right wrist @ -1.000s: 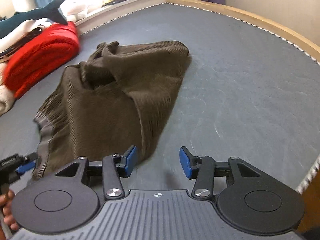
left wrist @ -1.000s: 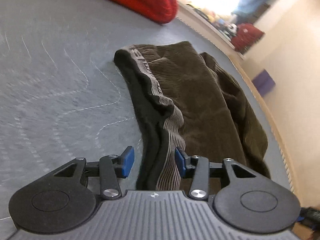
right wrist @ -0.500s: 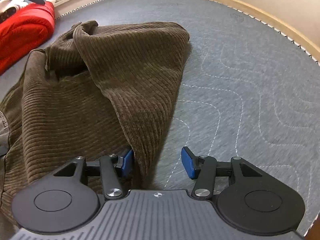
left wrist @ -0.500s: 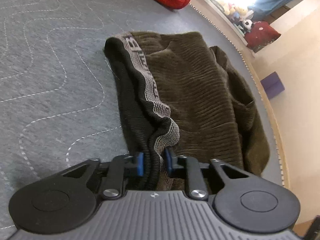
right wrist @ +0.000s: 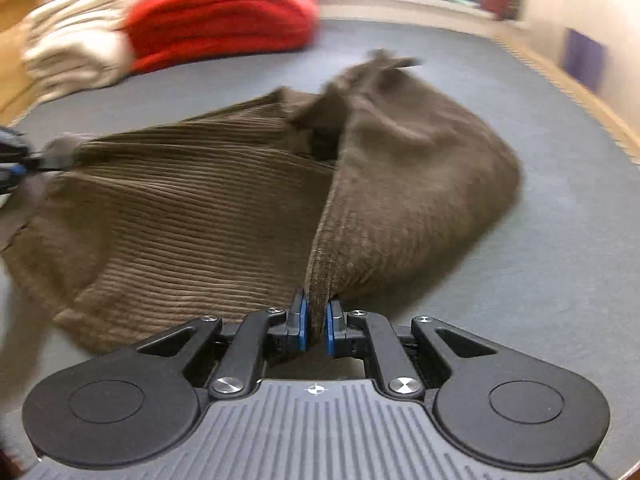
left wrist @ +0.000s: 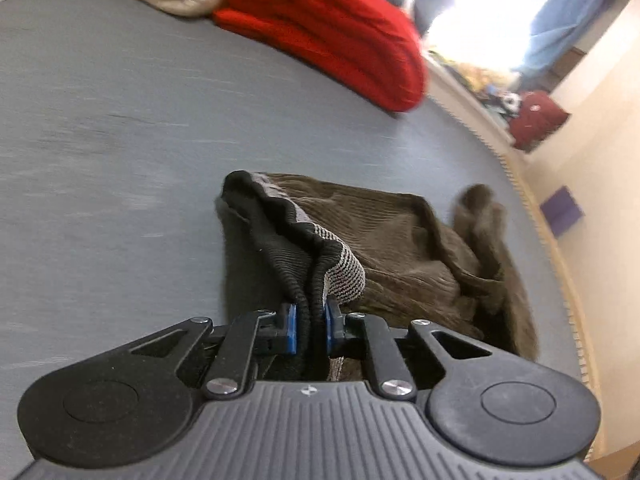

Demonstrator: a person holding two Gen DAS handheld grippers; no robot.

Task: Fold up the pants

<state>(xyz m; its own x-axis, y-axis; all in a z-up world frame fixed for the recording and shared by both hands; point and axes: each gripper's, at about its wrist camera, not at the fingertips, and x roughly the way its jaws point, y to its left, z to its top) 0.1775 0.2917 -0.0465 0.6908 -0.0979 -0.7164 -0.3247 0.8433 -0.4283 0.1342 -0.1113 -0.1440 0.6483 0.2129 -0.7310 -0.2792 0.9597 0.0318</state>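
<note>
The left gripper (left wrist: 310, 326) is held low over the grey quilted mattress (left wrist: 120, 160), angled forward along the surface, and its blue pads (left wrist: 291, 328) are pressed together on the elastic waistband (left wrist: 320, 252) of the brown corduroy pants (left wrist: 400, 248). The waistband is seen lifted and bunched between the pads, with its black inner side and grey ribbed outer side both exposed.

The right gripper (right wrist: 315, 326) is likewise held low and pointed forward, its blue pads (right wrist: 300, 324) pinching a raised fold of corduroy at the near edge of the pants (right wrist: 200, 220). From that pinch a ridge of cloth runs away toward a crumpled peak at the far end. The left gripper (right wrist: 12, 160) is glimpsed, blurred, at the left margin of the right wrist view, where the waistband end is held.

The pants are spread in a loose heap on the mattress, partly raised at both gripped points and resting elsewhere. Bare mattress is shown to the left of the waistband and to the right of the heap. Farther back, a folded red blanket (right wrist: 224, 12) and a cream blanket (right wrist: 76, 44) are stacked side by side, well apart from the pants. The stitched mattress edge (left wrist: 560, 280) and a wooden border are seen along the right, with a purple box (left wrist: 562, 210) on the floor beyond.
</note>
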